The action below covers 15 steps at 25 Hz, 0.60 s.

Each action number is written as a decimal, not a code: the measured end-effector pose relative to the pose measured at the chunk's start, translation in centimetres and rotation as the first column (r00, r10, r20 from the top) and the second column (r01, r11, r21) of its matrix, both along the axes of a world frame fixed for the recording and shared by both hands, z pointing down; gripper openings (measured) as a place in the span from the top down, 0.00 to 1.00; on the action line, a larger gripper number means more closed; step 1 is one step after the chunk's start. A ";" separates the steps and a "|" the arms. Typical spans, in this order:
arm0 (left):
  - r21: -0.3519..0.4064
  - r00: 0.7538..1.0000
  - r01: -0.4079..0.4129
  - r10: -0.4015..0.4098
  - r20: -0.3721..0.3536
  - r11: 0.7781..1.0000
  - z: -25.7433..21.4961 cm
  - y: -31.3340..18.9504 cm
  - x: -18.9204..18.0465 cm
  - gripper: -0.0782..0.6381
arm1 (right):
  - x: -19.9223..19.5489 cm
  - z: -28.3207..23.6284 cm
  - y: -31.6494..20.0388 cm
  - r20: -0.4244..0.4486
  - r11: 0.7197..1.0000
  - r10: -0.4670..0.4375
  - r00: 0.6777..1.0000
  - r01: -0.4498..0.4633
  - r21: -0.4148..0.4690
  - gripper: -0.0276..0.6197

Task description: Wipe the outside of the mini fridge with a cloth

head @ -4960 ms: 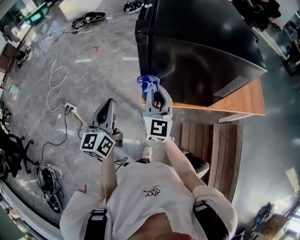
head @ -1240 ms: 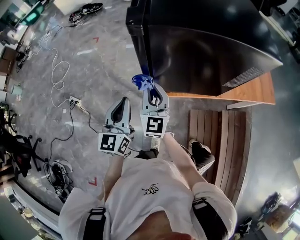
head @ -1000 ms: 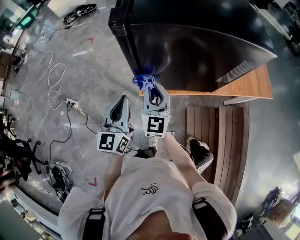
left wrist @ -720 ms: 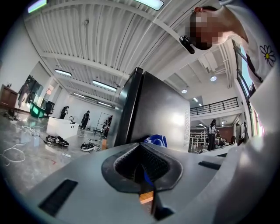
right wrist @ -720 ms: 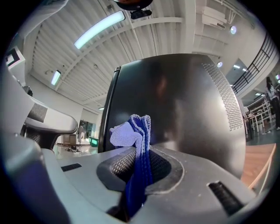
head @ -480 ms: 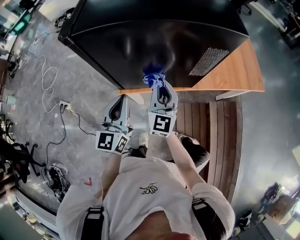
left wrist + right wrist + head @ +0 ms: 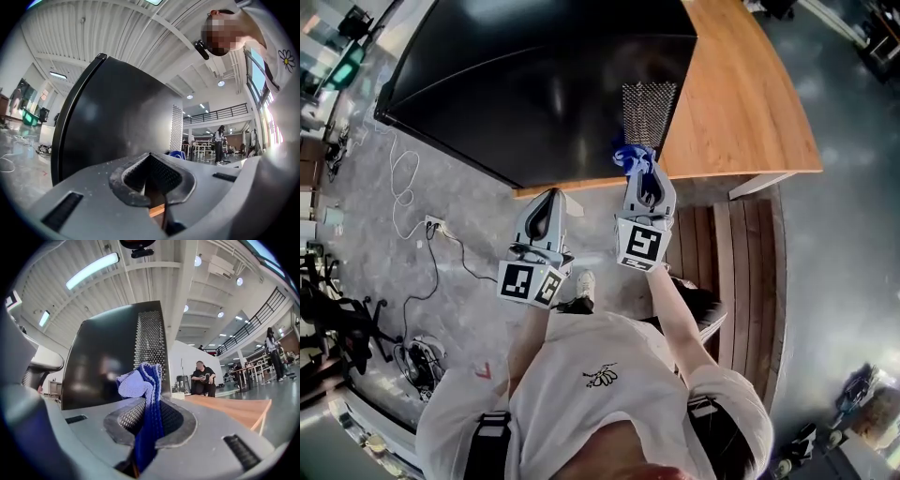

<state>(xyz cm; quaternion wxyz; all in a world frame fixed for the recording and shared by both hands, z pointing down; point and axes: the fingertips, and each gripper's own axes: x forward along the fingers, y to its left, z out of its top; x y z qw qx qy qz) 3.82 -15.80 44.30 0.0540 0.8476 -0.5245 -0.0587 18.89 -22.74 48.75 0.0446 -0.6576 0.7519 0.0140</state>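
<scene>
Jaws of the right gripper point(image 7: 637, 172) are pinched shut on a bunched blue cloth point(image 7: 630, 157), whose free end juts past the tips. The left gripper point(image 7: 549, 197) is closed on nothing. Straight ahead of the cloth, on the far side, stands the glossy black mini fridge point(image 7: 534, 84), its perforated vent strip point(image 7: 642, 112) nearest. The right gripper is the closer of the two, but contact cannot be confirmed.

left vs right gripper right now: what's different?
The right gripper is shut on the blue cloth; the left gripper is shut on nothing. In the head view the right gripper reaches further forward, with the cloth up by the vent grille of the fridge; the left gripper sits further back. Shared: both point at the fridge's black side.
</scene>
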 end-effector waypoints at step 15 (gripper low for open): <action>0.023 0.994 0.107 -0.107 0.019 0.994 -0.7 -2.3 -2.0 0.88 | 5.4 0.7 -0.5 -0.041 0.998 0.057 0.998 -0.058 -0.015 0.86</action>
